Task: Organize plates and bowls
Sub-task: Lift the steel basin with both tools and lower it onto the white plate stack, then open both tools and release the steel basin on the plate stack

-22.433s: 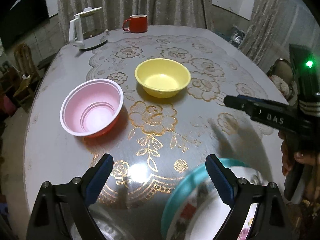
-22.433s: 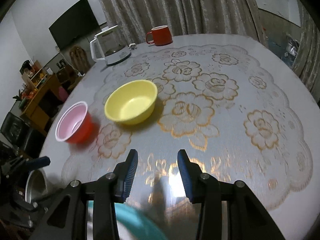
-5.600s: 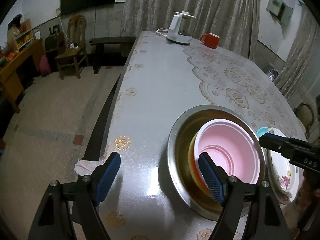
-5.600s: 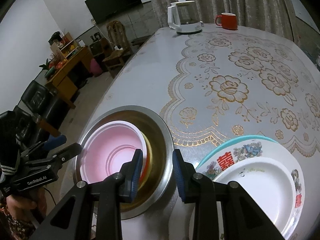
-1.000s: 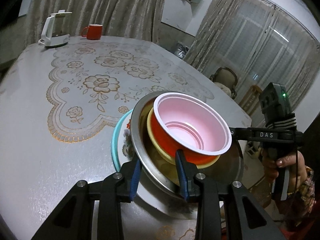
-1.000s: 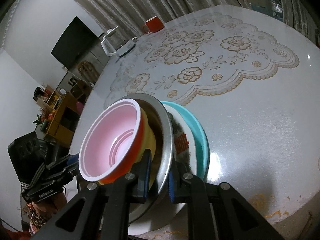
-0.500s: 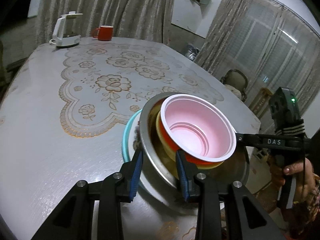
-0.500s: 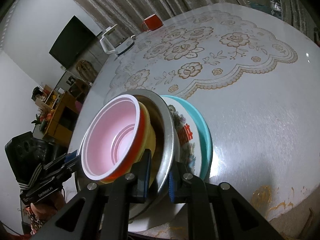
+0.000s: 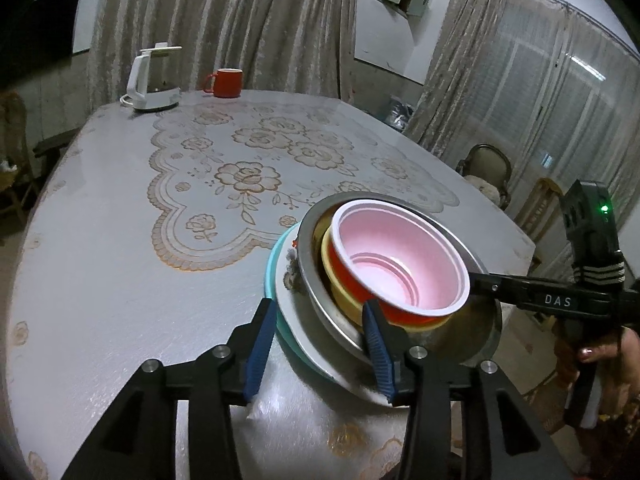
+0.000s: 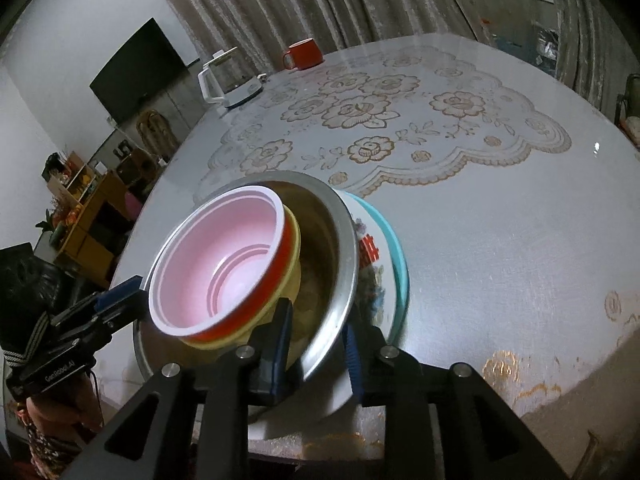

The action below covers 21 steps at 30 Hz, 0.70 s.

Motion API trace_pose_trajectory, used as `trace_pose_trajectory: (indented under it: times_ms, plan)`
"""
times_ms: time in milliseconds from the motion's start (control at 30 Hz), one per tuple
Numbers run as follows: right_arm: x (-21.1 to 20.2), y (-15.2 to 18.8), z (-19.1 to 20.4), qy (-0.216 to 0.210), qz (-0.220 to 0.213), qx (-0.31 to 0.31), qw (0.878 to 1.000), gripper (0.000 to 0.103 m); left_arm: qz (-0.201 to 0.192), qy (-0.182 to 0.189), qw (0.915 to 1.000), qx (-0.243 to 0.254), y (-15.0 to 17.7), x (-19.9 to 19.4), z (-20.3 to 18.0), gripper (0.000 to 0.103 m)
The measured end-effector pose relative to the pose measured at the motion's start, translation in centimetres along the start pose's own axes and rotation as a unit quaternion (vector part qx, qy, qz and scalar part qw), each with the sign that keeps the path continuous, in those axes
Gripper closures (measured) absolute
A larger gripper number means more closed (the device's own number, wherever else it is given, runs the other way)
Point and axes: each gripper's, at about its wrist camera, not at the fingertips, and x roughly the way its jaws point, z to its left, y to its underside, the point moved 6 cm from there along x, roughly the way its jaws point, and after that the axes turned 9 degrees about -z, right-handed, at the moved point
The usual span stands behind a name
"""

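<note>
So the pink bowl [image 9: 400, 264] sits nested in the yellow bowl [image 9: 340, 292], both inside the steel basin [image 9: 478, 328], and that basin rests on the white floral plate [image 10: 366, 264], which sits on the teal plate [image 10: 396, 268]. One full stack, tilted, near the surface's [image 9: 120, 264] edge closest to us.

We've got it from both sides. The left gripper [image 9: 318, 342] has its jaws pinching the stacked rims on the near side of the basin, and the right gripper [image 10: 316, 346] has its jaws clamped on the basin rim and the plates under it, on the opposite side. The stack lies straight ahead of both sets of jaws, neither hand really nearer. It's round, so no long axis; what matters is keeping the two grips level, because the bowls lean toward the left gripper.

Versus a second ago: same two-handed grip, same nesting order, but the stack has moved a bit further over the surface from that edge. The red mug [image 9: 226, 83] and white kettle [image 9: 150, 82] sit well beyond the basin, untouched.
</note>
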Motion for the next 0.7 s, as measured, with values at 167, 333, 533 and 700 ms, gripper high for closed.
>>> trace_pose_trajectory:
  times_ms: [167,333,533,700]
  plan:
    - [-0.6,0.7,0.6,-0.006,-0.003,-0.006,1.000,0.078,-0.005,0.001,1.0000,-0.003,0.4,-0.6,-0.2,0.055]
    - [-1.0,1.3,1.4,-0.012,-0.004,-0.008,1.000,0.073,-0.008,-0.003,1.0000,0.003,0.7,-1.3,-0.6,0.054]
    - [-1.8,1.9,1.7,-0.015,-0.010,-0.004,1.000,0.071,-0.004,-0.016,0.9999,0.001,1.5,-1.9,-0.5,0.050]
    - [-2.6,2.1,2.0,-0.010,-0.022,-0.007,1.000,0.069,0.002,-0.029,0.9996,0.004,2.4,-2.6,-0.8,0.040]
